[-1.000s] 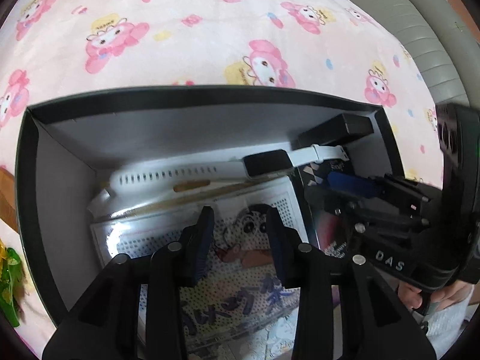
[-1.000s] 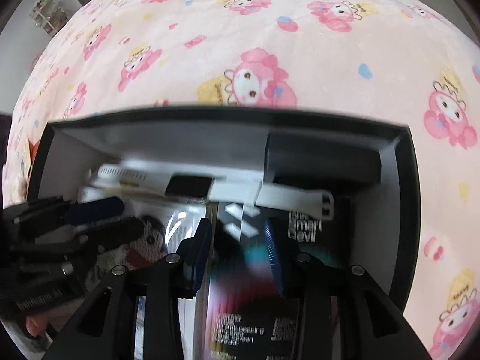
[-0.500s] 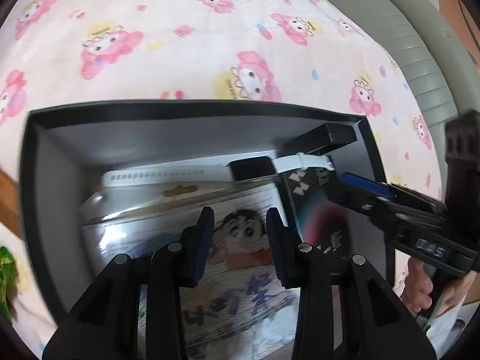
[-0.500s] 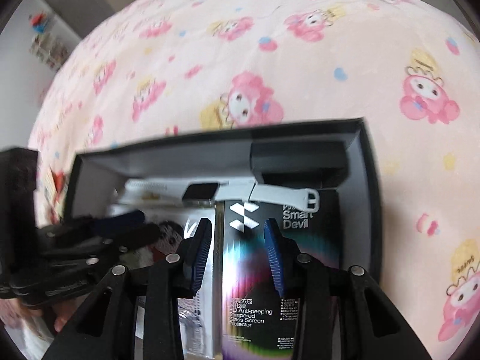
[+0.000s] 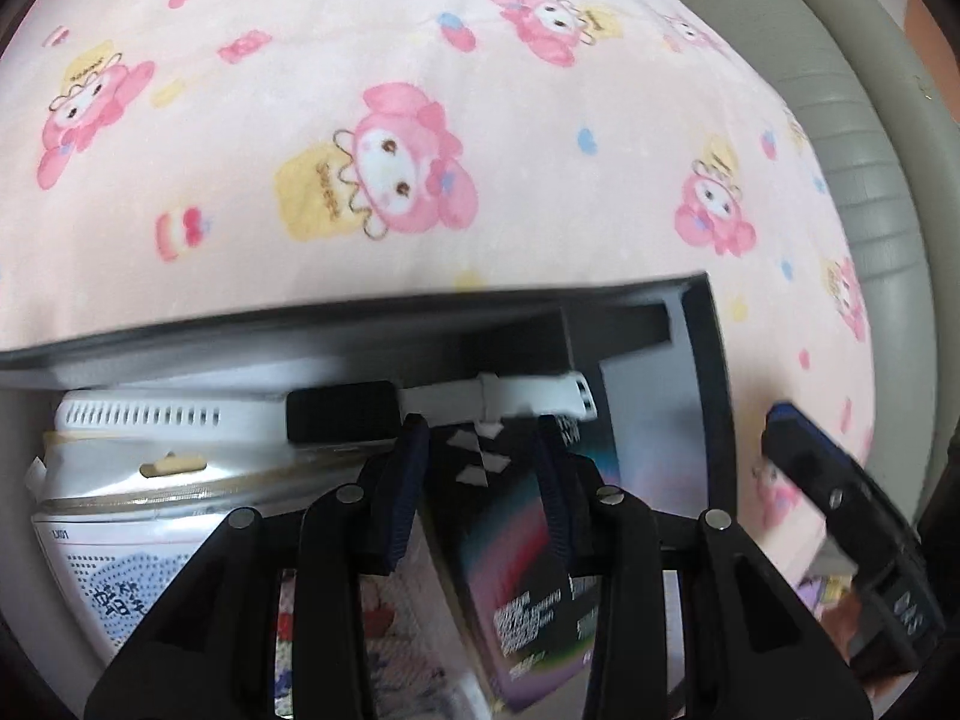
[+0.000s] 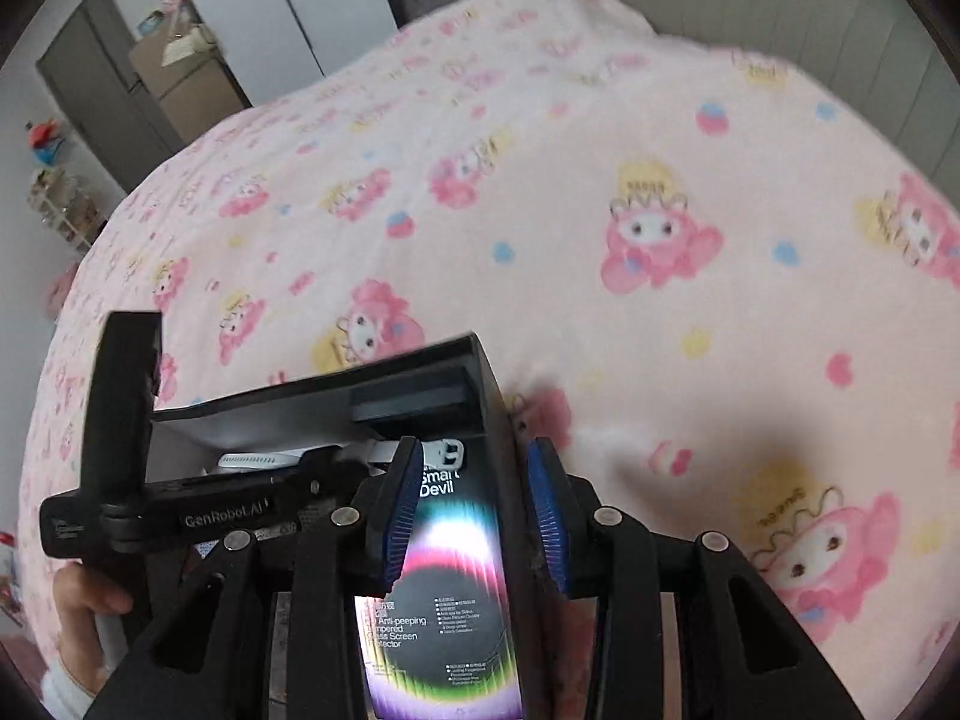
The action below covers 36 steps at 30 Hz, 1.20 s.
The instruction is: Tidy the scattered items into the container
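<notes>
One black container [image 5: 711,372] sits on a bed covered by a pink cartoon-print blanket [image 5: 420,90]. Inside lie one white smartwatch [image 5: 336,417], one black screen-protector box [image 6: 444,588], one cartoon-print packet [image 5: 150,540] and one dark small box [image 6: 414,399] at the far wall. The left tool [image 5: 483,480] hovers over the contents, its pads spread and pinching nothing. The right tool [image 6: 474,510] is likewise spread and empty, straddling the container's right wall above the screen-protector box.
</notes>
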### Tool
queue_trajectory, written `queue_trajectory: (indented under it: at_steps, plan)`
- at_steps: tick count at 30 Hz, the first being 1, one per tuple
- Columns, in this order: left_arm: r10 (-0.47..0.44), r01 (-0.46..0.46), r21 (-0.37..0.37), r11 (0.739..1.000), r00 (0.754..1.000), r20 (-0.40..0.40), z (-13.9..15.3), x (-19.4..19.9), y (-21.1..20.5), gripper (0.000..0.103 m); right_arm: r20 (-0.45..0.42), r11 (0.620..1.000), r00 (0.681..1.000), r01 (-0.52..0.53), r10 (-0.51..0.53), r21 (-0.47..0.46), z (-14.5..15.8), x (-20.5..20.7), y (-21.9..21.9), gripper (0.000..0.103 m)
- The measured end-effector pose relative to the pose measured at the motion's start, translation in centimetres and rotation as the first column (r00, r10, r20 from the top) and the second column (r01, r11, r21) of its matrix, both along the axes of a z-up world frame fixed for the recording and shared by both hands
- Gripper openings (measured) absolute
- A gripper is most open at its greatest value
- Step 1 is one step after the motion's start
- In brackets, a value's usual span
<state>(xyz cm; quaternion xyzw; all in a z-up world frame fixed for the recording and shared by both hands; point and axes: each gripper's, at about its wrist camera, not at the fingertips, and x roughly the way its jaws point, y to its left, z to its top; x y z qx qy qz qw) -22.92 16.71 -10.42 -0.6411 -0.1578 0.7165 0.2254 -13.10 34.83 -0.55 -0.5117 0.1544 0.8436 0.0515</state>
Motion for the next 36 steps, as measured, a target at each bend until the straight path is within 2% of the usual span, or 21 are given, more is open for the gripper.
queue_trajectory:
  at_steps: [7, 11, 13, 17, 20, 24, 29, 33, 36]
  plan:
    - [0.034, -0.035, -0.056, 0.998, 0.999, -0.013, -1.0, -0.6, 1.1, 0.035, -0.046, 1.000, 0.999, -0.014, 0.013, -0.022, 0.6, 0.0, 0.3, 0.033]
    - [-0.013, 0.012, -0.116, 0.993, 1.000, -0.006, -1.0, -0.2, 2.2, 0.035, -0.048, 0.999, 0.999, 0.000, -0.002, -0.033, 0.8, 0.2, 0.8, 0.033]
    - [-0.041, 0.044, -0.114, 0.993, 0.999, 0.030, -1.5, 0.2, 2.6, 0.033, -0.054, 0.999, 0.999, -0.002, 0.000, -0.040, 1.0, 0.2, 0.8, 0.033]
    - [-0.072, 0.073, -0.118, 0.990, 0.997, 0.017, -1.5, 1.1, 2.9, 0.030, -0.057, 0.999, 0.998, -0.018, 0.015, -0.043, 1.0, 0.3, 0.3, 0.033]
    - [-0.119, 0.122, -0.116, 0.986, 0.992, 0.035, -1.5, 2.0, 3.1, 0.027, -0.053, 0.999, 0.998, -0.025, 0.023, -0.044, 0.8, 0.2, 0.1, 0.033]
    - [-0.185, 0.185, -0.107, 0.977, 0.983, 0.015, -0.8, 2.7, 3.1, 0.024, -0.041, 0.998, 0.999, -0.034, 0.032, -0.046, 0.5, 0.1, -0.1, 0.033]
    - [-0.103, 0.094, -0.093, 0.991, 0.989, -0.104, 2.0, 2.2, 0.0, 0.024, -0.036, 0.997, 0.998, -0.058, 0.056, -0.050, 0.2, -0.1, -0.9, 0.033]
    - [-0.031, 0.013, -0.148, 0.989, 0.992, -0.119, 2.2, 2.0, -2.9, 0.025, -0.041, 0.986, 0.987, -0.155, 0.153, -0.061, -0.2, -0.9, -3.3, 0.033]
    - [0.001, -0.014, -0.171, 0.985, 0.997, -0.078, 0.7, 2.6, -6.1, 0.026, -0.015, 0.970, 0.971, -0.237, 0.237, -0.057, -1.2, -1.8, -6.2, 0.032]
